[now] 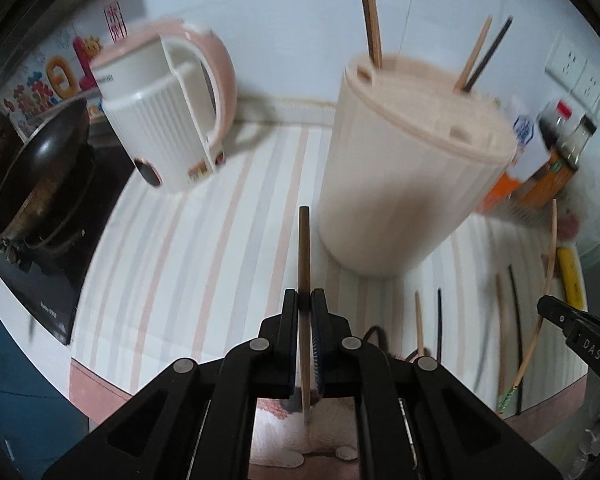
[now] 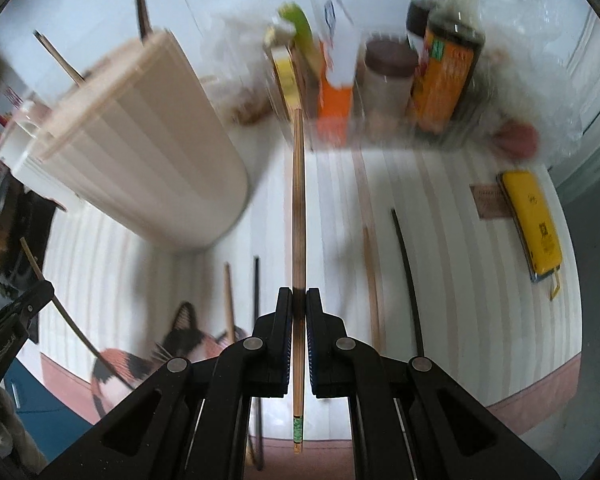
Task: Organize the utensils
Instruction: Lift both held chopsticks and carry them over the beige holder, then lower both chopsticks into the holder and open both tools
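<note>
Your left tool [image 1: 305, 300] is clamped on a brown chopstick [image 1: 304, 256] whose long axis points up-frame. The cream chopstick holder [image 1: 412, 160] stands just upper right of its tip. Your right tool [image 2: 299, 300] grips a bamboo chopstick [image 2: 298, 200]; there the holder [image 2: 140, 152] sits upper left, farther off.

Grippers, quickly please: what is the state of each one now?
Left gripper: closed on a brown chopstick.
Right gripper: closed on a light bamboo chopstick.
</note>
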`<move>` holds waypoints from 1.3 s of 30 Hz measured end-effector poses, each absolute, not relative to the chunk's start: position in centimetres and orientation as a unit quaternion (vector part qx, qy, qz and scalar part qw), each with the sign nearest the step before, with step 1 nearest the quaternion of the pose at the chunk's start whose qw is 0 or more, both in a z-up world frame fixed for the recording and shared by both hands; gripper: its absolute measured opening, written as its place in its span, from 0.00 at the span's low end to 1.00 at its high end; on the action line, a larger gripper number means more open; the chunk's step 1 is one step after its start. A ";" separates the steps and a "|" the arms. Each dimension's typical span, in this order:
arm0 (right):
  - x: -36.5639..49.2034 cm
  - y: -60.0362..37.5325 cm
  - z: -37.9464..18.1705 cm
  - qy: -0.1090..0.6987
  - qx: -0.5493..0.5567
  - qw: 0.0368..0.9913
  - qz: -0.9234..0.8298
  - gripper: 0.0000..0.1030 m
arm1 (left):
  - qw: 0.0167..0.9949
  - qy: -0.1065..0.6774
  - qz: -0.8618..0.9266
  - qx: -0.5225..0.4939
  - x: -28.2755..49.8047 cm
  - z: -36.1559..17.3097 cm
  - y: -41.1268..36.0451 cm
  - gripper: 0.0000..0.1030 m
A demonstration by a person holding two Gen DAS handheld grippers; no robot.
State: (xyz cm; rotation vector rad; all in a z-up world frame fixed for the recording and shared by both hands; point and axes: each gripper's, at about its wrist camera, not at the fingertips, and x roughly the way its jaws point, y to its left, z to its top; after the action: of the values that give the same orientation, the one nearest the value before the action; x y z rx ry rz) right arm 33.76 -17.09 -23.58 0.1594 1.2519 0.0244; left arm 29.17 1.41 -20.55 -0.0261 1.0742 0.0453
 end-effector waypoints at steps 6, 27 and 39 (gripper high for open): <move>35.0 -16.4 -20.7 0.553 0.079 0.829 0.023 0.06 | 0.881 0.471 0.036 -0.022 29.5 -16.9 2.7 0.04; 43.5 -13.8 -6.8 0.414 0.138 0.895 0.091 0.06 | 0.942 0.328 -0.001 -0.072 32.7 1.2 4.3 0.04; 50.8 -11.7 -5.1 0.345 0.156 0.920 0.103 0.06 | 0.944 0.320 -0.033 -0.080 38.8 1.8 0.9 0.04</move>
State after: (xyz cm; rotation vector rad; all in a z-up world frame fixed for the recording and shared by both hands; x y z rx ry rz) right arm 50.76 -11.66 -5.12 0.3196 0.7099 0.2112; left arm 38.78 0.87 1.82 -0.1622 0.6523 -0.0668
